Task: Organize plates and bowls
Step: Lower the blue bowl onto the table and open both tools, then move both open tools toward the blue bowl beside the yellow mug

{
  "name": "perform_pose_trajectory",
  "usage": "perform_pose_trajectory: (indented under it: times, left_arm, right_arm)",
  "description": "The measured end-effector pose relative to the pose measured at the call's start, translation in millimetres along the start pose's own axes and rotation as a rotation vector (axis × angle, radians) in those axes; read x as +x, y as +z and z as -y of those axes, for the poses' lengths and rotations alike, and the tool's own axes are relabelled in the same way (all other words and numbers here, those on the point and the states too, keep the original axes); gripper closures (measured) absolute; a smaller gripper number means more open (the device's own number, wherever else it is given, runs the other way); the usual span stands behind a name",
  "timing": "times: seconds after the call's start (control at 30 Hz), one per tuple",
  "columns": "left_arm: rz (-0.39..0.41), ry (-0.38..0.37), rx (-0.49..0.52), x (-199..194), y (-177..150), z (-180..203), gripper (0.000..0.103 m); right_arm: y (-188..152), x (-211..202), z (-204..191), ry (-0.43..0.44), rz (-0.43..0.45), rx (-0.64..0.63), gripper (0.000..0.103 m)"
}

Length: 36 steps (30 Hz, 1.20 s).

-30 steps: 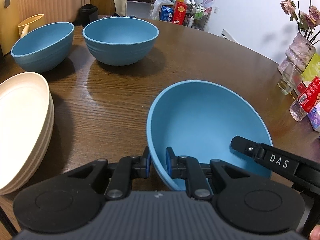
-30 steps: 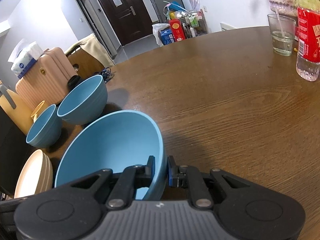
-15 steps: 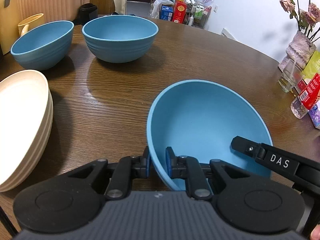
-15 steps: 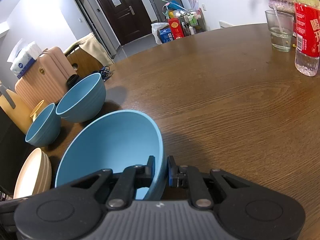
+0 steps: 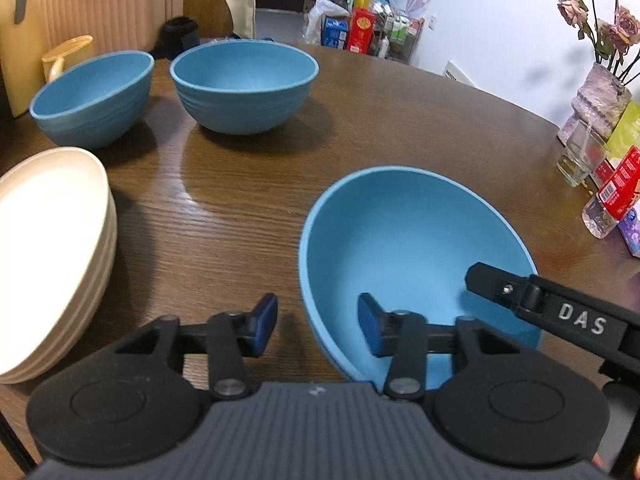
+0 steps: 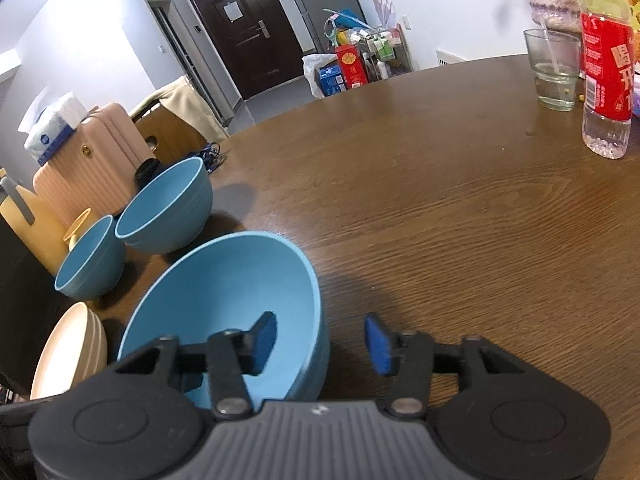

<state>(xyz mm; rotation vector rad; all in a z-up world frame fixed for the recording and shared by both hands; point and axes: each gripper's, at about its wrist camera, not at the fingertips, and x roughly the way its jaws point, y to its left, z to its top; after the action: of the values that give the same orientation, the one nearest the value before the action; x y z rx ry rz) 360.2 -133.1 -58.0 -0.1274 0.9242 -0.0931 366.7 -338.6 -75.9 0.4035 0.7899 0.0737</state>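
Tongs (image 5: 316, 326) (image 6: 318, 340) just opened astride near bowl's (image 5: 400, 240) rim, pads clear.

1. The left gripper (image 5: 317, 324) has a grey ribbed body and black arms.
2. Its fingers (image 5: 264, 322) carry blue pads.
3. Silver screws sit at the joints.
4. The right gripper (image 6: 320, 344) shows white letters "DAS".
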Motion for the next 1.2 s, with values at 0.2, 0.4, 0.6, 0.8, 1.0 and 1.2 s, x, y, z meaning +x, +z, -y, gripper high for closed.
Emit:
perform_pose_trajectory:
  times: [0.2, 0.4, 0.6, 0.8, 1.0, 1.2]
  left_arm:
    - [0.038, -0.007, 0.003, -14.2, -0.7, -2.5, 0.034]
    - [0.088, -0.01, 0.02, -34.5, -3.5, -3.5, 0.017]
    - [0.143, -0.012, 0.027, -54.9, -9.8, -4.7, 0.0]
    - [0.167, -0.011, 0.035, -71.7, -17.9, -8.0, 0.0]
    - [0.17, -0.011, 0.031, -82.3, -25.0, -14.7, 0.0]
    - [0.178, -0.004, 0.029, -94.7, -32.3, -25.9, 0.0]
  right_arm:
    - [1.8, -14.6, 3.8, 0.011, 0.032, 0.015, 0.023]
    - [1.5, -32.6, 7.3, 0.021, 0.06, 0.021, 0.008]
    - [-1.8, -47.9, 5.4, 0.01, 0.076, 0.012, 0.0]
    - [-8.8, -66.5, 0.9, 0.008, 0.103, -0.003, 0.0]
    - [-17.9, -80.2, -3.4, -0.006, 0.113, -0.021, 0.0]
    - [-23.7, -92.4, -9.1, -0.01, 0.124, -0.038, 0.0]
